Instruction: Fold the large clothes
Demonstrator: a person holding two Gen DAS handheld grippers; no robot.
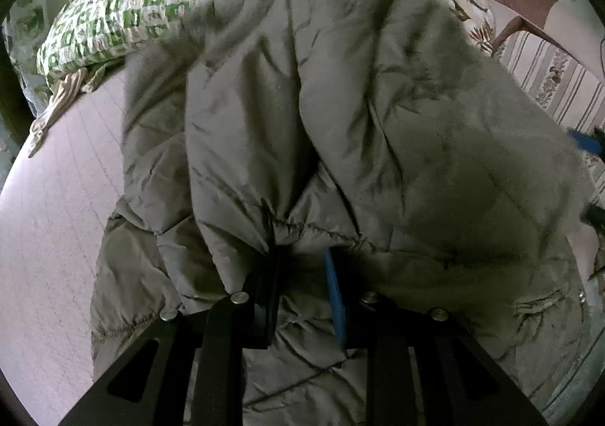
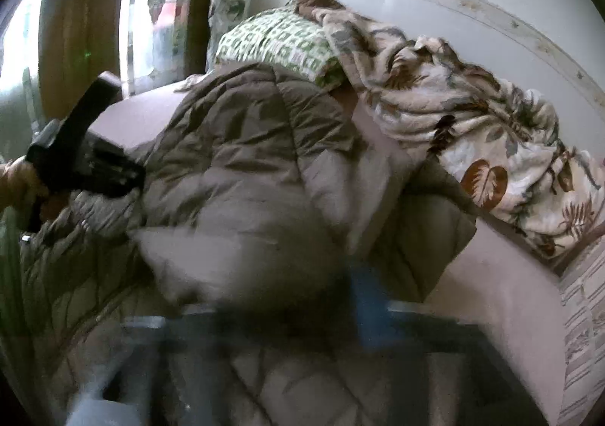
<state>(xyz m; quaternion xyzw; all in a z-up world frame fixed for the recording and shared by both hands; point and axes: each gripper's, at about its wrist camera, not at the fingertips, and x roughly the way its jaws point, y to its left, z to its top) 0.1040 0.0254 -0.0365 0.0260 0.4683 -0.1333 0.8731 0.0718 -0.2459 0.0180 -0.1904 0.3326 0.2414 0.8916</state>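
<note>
Left gripper (image 1: pixel 302 267) pinching lengthwise jacket (image 1: pixel 340 104)

Jacket (image 1: pixel 340 116), olive-grey, quilted & puffy, lay bunched on the pinkish bed, roughly mid-bed w/ one layer folded over itself into a thick hump. Fabric creased, stitched quilt lines visible, gathered elastic seam at the near edge. A pocket w/ snap showed at lower right in left wrist view. In right wrist view the jacket (image 2: pixel 242 161) ran from near edge up toward the head of the bed, top end touching the stuff piled there. Near part blurred.
</note>
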